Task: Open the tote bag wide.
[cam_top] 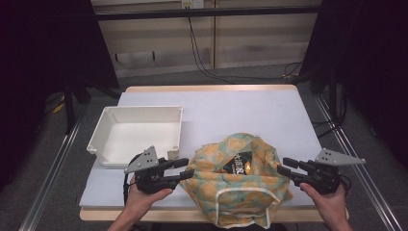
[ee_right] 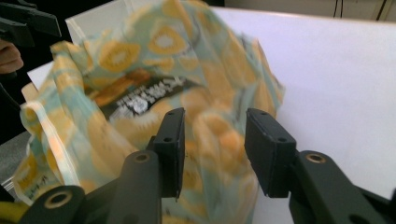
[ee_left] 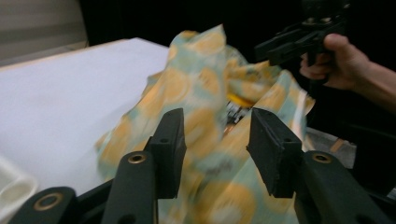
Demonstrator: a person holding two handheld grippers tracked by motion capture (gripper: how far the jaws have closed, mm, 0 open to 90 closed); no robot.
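The floppy orange-and-pale-green patterned cloth bag (cam_top: 239, 180) lay at the near edge of the white bench (cam_top: 250, 113), mouth gaping on a dark packet (cam_top: 239, 162), both the left gripper (cam_top: 185, 169) and right gripper (cam_top: 285, 167) half open, gripping nothing, the white plastic tray (cam_top: 136, 134) unfilled, so unpacking seemed barely begun.

Stood near the tabletop's (cam_top: 250, 110) left edge: a white tray (cam_top: 111, 144), open side up. Hung behind the far edge: black cables (cam_top: 202, 57) against the wall.

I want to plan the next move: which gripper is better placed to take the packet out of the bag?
Probably the left gripper: open beside the bag, nearest the white tray. Right gripper is farther.
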